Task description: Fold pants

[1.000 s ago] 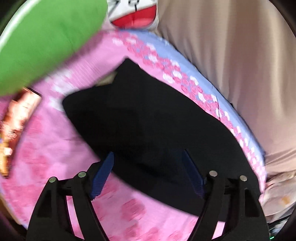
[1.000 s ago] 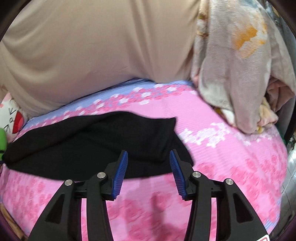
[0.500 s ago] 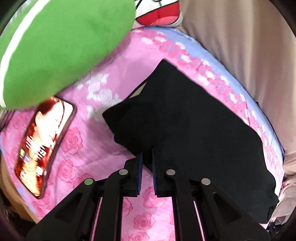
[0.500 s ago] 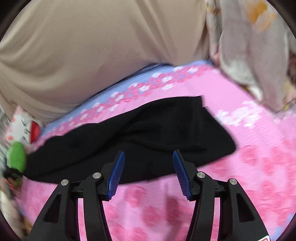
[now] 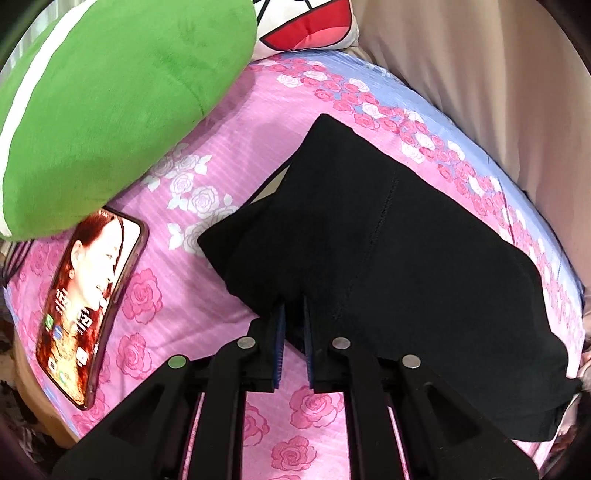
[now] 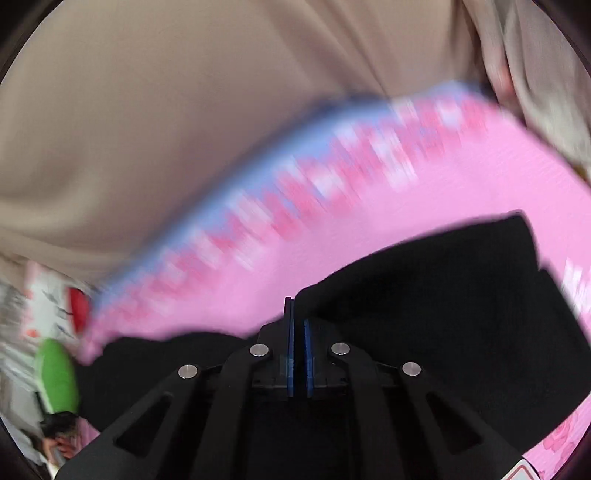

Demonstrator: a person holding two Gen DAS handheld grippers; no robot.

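Note:
Black pants [image 5: 388, 251] lie folded lengthwise on a pink rose-print bedsheet [image 5: 192, 177]. My left gripper [image 5: 293, 314] is shut on the near edge of the pants close to their left end. In the right wrist view, which is motion-blurred, the pants [image 6: 443, 288] fill the lower frame and a lifted fold rises right of the fingers. My right gripper [image 6: 298, 317] is shut on the black cloth at its far edge.
A green plush cushion [image 5: 103, 103] and a red-and-white pillow [image 5: 310, 26] sit at the far left. A phone [image 5: 88, 306] with a lit screen lies left of the pants. A beige curtain [image 5: 480, 74] hangs behind the bed.
The right gripper has closed on the pants and is moving fast; its view has swung and blurred. The left gripper closed on the pants edge half a second ago and holds.

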